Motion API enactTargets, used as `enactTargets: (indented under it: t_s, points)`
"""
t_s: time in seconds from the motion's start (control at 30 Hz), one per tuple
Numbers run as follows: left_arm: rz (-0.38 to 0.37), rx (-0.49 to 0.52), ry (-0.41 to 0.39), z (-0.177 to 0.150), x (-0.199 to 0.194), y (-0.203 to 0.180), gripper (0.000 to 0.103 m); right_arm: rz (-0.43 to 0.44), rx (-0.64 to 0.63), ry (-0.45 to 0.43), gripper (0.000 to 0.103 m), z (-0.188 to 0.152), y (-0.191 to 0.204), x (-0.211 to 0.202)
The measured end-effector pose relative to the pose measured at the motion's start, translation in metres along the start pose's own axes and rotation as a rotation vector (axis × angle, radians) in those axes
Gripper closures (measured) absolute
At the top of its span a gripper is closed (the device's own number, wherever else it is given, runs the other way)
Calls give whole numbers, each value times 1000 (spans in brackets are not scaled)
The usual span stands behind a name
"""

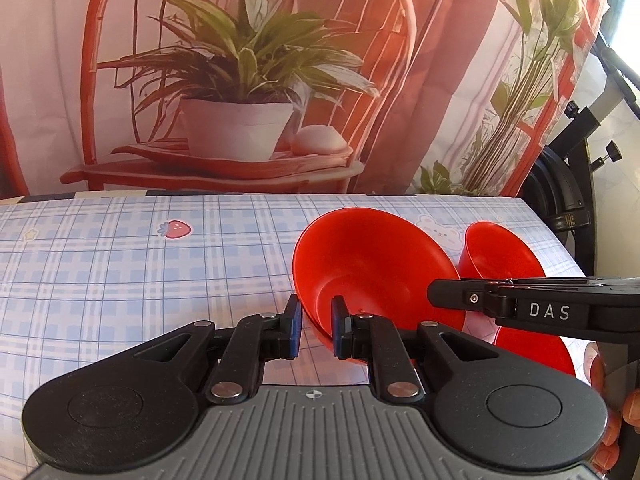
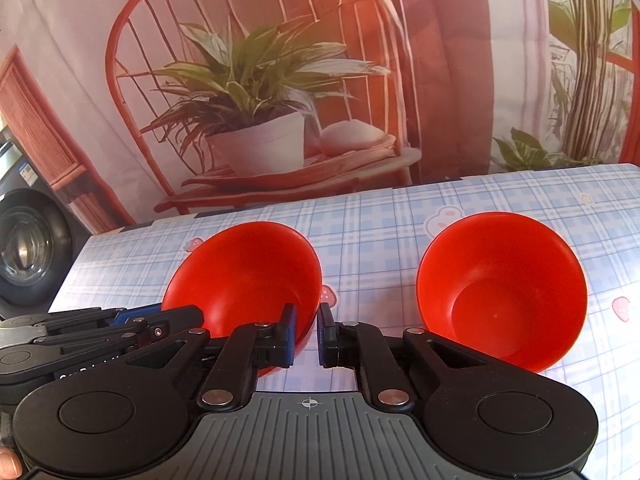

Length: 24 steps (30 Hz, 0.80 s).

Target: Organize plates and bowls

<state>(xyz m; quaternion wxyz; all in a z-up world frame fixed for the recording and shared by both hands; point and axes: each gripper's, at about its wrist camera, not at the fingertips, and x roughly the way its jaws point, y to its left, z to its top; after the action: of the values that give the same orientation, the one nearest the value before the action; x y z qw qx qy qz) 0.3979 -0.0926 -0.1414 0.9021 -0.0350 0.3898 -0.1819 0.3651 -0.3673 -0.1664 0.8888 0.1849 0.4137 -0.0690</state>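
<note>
Two red bowls stand on a blue plaid tablecloth. In the left wrist view my left gripper (image 1: 316, 326) straddles the left rim of the near red bowl (image 1: 372, 260), one finger outside and one inside, with a small gap. The second red bowl (image 1: 500, 250) sits behind to the right. In the right wrist view my right gripper (image 2: 307, 334) straddles the right rim of the same bowl (image 2: 248, 276), jaws narrowly apart. The other bowl (image 2: 504, 288) stands free to the right. Whether either gripper presses the rim is unclear.
The table (image 1: 120, 264) ends at a printed backdrop of a chair and potted plant (image 1: 240, 92). A black stand (image 1: 576, 168) is off the right edge. A washing machine (image 2: 24, 248) sits left of the table. A red plate-like object (image 1: 536, 350) lies under the right gripper.
</note>
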Motion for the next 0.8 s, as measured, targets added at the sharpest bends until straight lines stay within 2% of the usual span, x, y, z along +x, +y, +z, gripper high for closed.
enactTargets:
  t_s: [0.33,0.6,0.8]
  points:
    - [-14,78,-6,1,-36,-33,87,16,0,-56,93,-14,-7,-53]
    - [-88,183,32,-11,-47,-73,85,14,29,-81,94,-36,-40,-94]
    - [-141,255,79,-21,-39,-105,84,-4,79,-76,95,-51,-71,-113]
